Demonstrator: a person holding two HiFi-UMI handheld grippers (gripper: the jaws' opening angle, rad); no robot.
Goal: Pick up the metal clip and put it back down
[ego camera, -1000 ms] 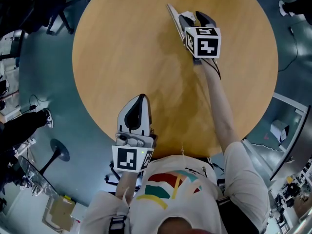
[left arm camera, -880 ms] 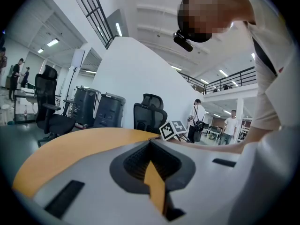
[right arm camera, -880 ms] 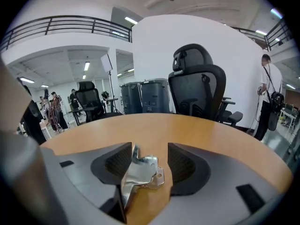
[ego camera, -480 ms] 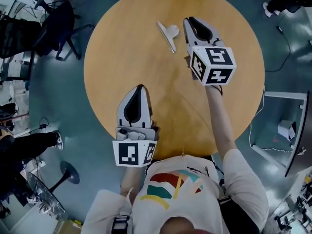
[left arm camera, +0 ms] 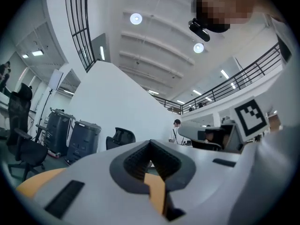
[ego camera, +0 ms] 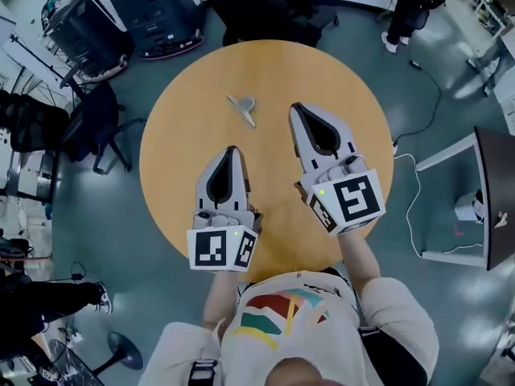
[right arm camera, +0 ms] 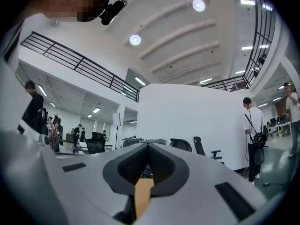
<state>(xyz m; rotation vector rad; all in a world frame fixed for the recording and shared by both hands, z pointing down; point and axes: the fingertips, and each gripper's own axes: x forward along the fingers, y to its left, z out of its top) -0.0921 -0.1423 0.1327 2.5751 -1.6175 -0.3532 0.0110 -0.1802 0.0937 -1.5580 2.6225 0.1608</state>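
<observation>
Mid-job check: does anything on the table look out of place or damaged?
Nothing stands out. The small silver metal clip lies on the round wooden table, clear of both grippers. The left gripper is shut and empty; the right gripper has jaws that have just closed on nothing.

Metal clip (ego camera: 243,108) lies on table (ego camera: 183,139), ahead of left claw (ego camera: 232,149), left of right claw (ego camera: 297,108).

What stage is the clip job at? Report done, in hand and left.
Done, by the look of it: the metal clip lies on the table, clear of both claws. In hand: nothing. The right claw has just closed its jaws with nothing between them; the left claw is shut and empty too. Left: nothing that shows, unless another pick-up is wanted.
</observation>
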